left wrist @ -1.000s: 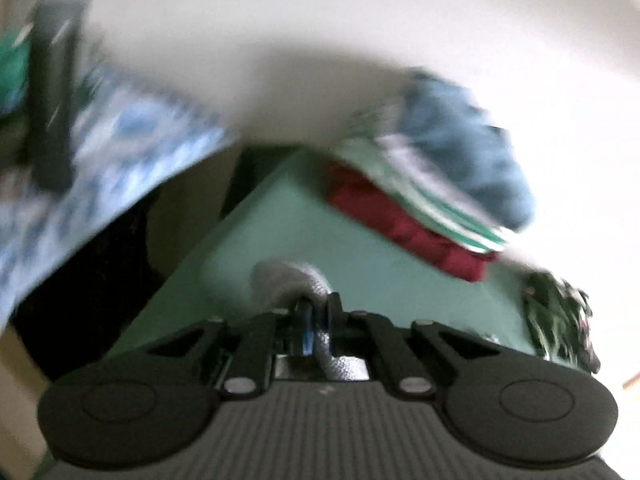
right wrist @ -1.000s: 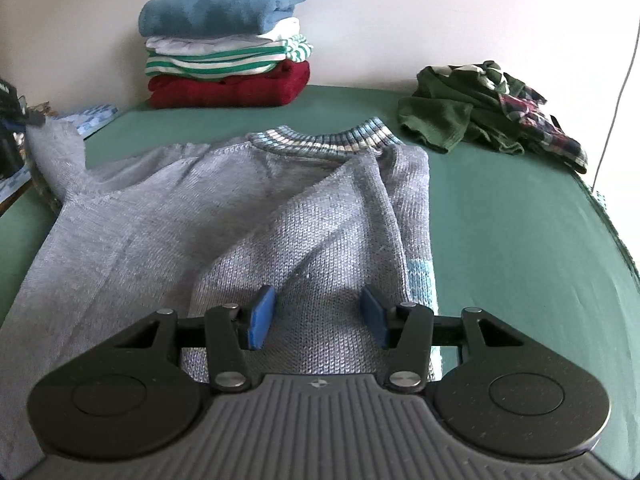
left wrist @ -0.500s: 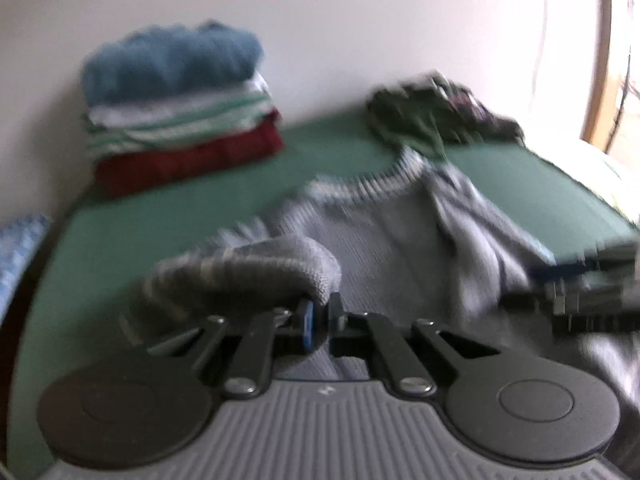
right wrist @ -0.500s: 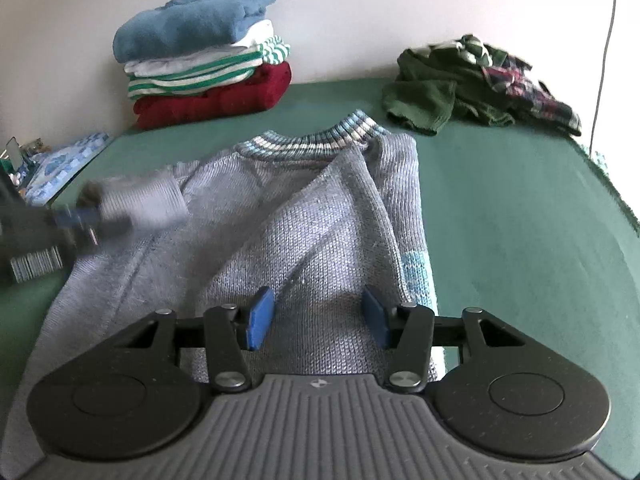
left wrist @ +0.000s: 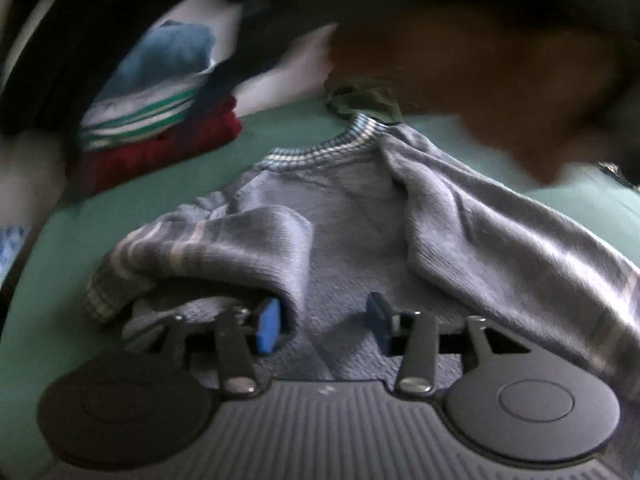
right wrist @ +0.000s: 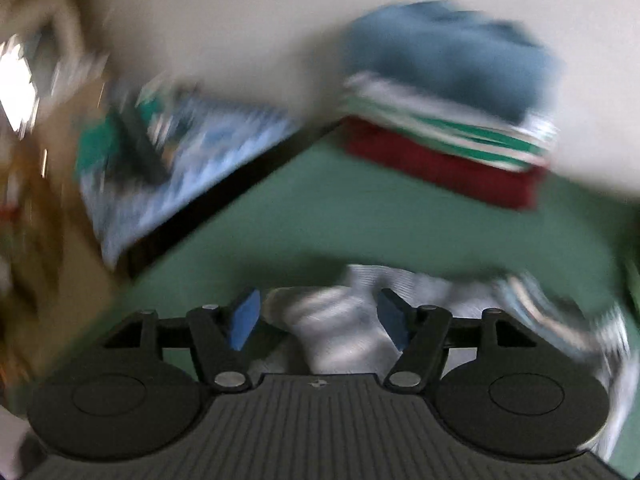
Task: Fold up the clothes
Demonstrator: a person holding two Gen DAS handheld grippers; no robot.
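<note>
Grey sweater (left wrist: 352,216) sleeve released; left claw (left wrist: 324,322) now spread.

Bare green surface (right wrist: 360,216) ahead, folded stack (right wrist: 448,108) blocking far right (against the wall), patterned clutter (right wrist: 188,160) left

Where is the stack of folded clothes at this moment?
The stack of folded clothes lies at the far left of the green table against the wall, beyond the grey sweater in the left wrist view. The right wrist view shows it at upper right.
</note>
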